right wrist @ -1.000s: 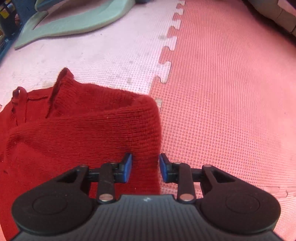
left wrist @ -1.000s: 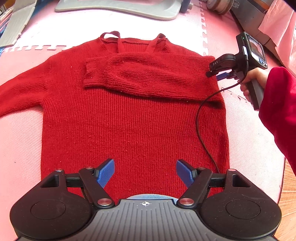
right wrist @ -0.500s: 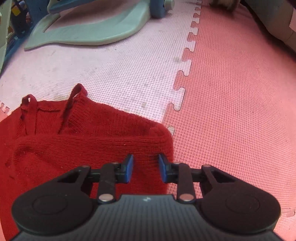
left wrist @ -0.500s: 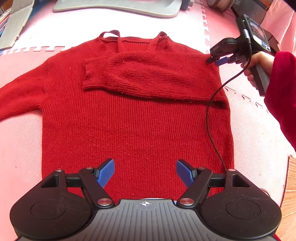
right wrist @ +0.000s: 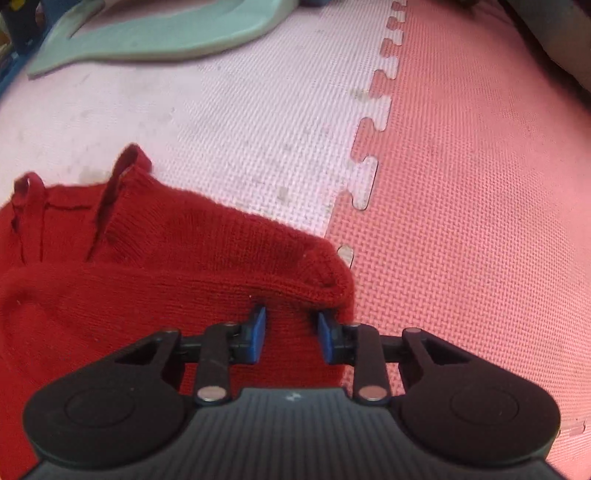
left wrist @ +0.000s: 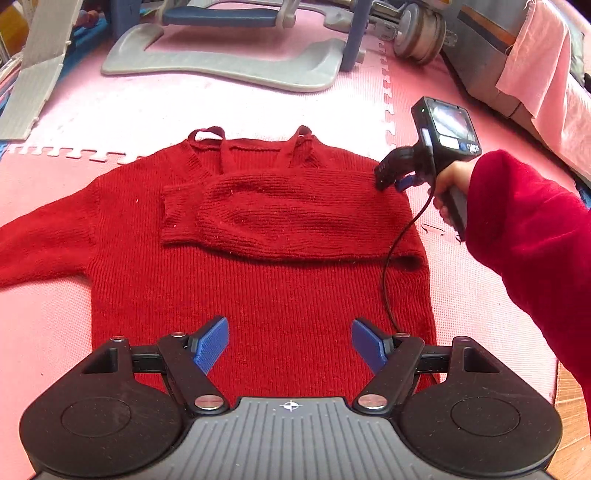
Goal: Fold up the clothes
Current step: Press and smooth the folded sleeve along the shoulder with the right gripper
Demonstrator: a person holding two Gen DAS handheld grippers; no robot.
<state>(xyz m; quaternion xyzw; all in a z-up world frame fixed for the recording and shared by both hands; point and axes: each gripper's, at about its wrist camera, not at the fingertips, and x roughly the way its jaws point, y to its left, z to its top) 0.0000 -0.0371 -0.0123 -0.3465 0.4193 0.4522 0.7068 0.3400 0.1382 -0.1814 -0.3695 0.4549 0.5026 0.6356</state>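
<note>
A red knit sweater point(left wrist: 258, 295) lies flat on the foam mat, neck away from me. Its right sleeve point(left wrist: 277, 214) is folded across the chest and its left sleeve point(left wrist: 44, 240) is spread out to the side. My left gripper point(left wrist: 287, 325) hovers open above the hem with nothing between its blue pads. My right gripper point(left wrist: 391, 181), held by a hand in a red sleeve point(left wrist: 535, 240), sits at the sweater's right shoulder. In the right wrist view, the right gripper point(right wrist: 291, 314) has its jaws narrowly apart. The sweater's point(right wrist: 147, 277) shoulder is bunched in a ridge at the tips.
A grey plastic base point(left wrist: 221, 70) and a wheel point(left wrist: 417, 33) stand beyond the neck. A white ribbed panel point(left wrist: 29, 74) lies far left, a pink cloth point(left wrist: 546, 74) hangs far right. A black cable point(left wrist: 388, 277) trails over the sweater. Wooden floor point(left wrist: 569, 424) begins at the mat's near right corner.
The left gripper has lifted and drawn back, so more of the floor beyond the neck shows. The right gripper shifted a little at the shoulder, where the knit now bunches at its tips.
</note>
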